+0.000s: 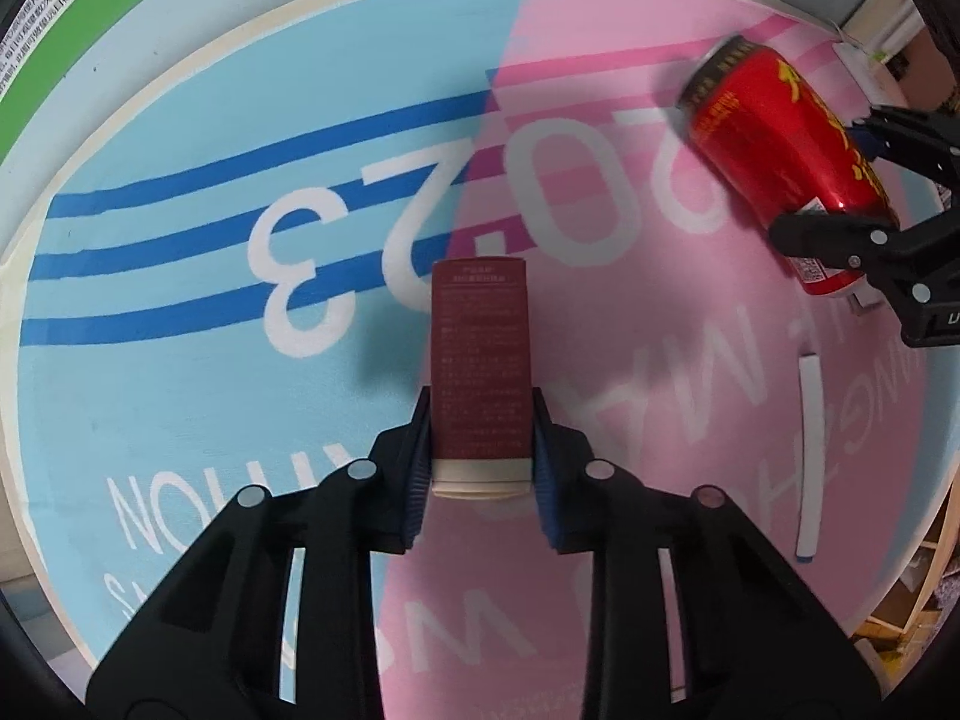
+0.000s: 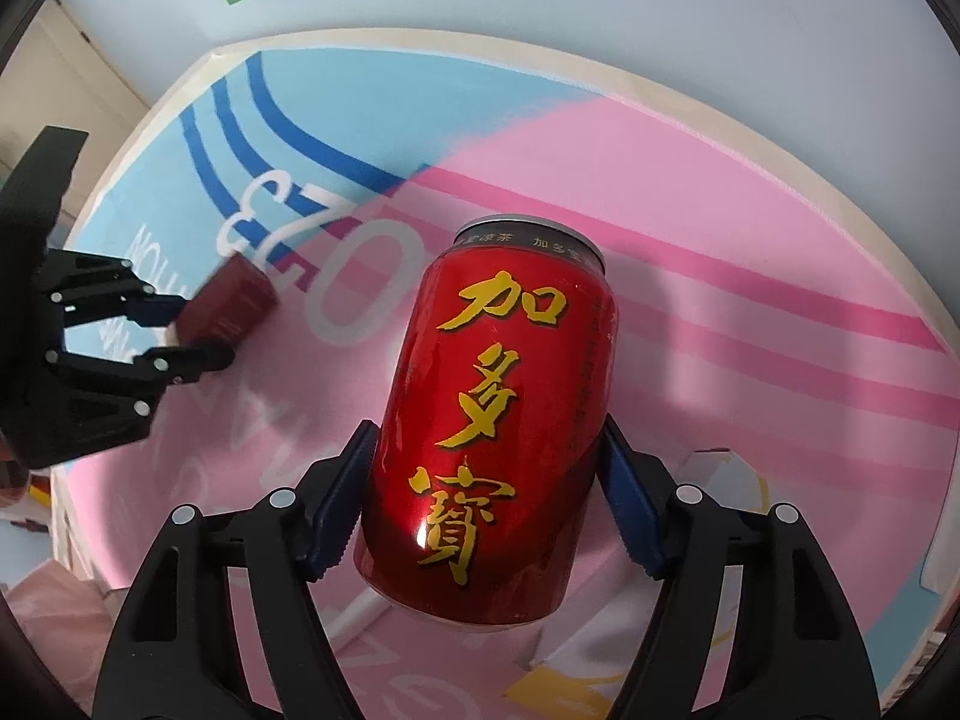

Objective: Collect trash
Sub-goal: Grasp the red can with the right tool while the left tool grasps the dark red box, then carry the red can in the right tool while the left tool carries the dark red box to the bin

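A round table [image 1: 180, 396] fills both views, its top printed half light blue and half pink, with dark blue and pink stripes and large white lettering that includes "2023" seen upside down. A cream rim runs around its edge.

The red can [image 2: 492, 420] with gold Chinese characters is next in size. It is clamped between the blue-padded fingers [image 2: 342, 498] of the right gripper [image 2: 486, 498], which press on both its sides near the bottom end; its dark top rim points away from the camera. In the left wrist view the same red can [image 1: 786, 144] appears at the right edge, tilted and held above the pink half of the table.

The dark red box [image 1: 480, 360], narrow and covered in small print with a pale cream end nearest the camera, sits gripped between the fingers [image 1: 420, 468] of the left gripper [image 1: 483, 474], over the seam where blue meets pink. From the right wrist view the dark red box [image 2: 231, 306] shows at the left, held in the left gripper's black jaws.

A white straw [image 1: 810, 456] lies flat on the pink area near the table's right edge, apart from both held things.
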The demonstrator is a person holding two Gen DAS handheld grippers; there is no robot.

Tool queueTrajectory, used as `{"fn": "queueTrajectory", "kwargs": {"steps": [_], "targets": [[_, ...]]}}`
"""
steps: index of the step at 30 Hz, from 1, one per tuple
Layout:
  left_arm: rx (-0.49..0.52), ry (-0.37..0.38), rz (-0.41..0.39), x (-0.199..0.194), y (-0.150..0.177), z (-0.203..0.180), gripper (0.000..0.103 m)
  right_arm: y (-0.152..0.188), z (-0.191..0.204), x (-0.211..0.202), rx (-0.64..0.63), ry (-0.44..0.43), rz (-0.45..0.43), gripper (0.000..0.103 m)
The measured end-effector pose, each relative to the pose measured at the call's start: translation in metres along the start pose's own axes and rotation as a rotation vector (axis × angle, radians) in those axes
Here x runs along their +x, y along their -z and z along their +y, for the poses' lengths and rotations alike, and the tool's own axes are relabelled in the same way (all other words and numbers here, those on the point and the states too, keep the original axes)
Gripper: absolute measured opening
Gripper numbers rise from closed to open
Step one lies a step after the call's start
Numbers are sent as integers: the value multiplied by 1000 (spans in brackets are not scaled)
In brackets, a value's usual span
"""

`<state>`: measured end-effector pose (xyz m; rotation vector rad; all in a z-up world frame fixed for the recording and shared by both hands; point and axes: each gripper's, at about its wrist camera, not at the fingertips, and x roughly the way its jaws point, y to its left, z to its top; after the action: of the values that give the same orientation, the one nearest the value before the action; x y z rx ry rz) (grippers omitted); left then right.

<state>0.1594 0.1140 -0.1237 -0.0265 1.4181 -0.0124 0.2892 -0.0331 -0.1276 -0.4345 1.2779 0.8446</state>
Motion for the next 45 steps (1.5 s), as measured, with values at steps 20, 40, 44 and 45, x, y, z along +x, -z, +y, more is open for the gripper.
{"fn": "queueTrajectory", "kwargs": {"steps": [20,40,44,45], "targets": [[179,10,-127,-74,50,-27,27,45,38,-84,70,79,-98,72],[798,176,-171,-93,145,-201,27,299,87,-177,664,301,-180,72],[944,214,-177,-103,183,-252,27,373,107,-199,815,351,-204,72],[981,223,-179,-104,194,-264,27,386,111,-203,839,359,-208,72]]}}
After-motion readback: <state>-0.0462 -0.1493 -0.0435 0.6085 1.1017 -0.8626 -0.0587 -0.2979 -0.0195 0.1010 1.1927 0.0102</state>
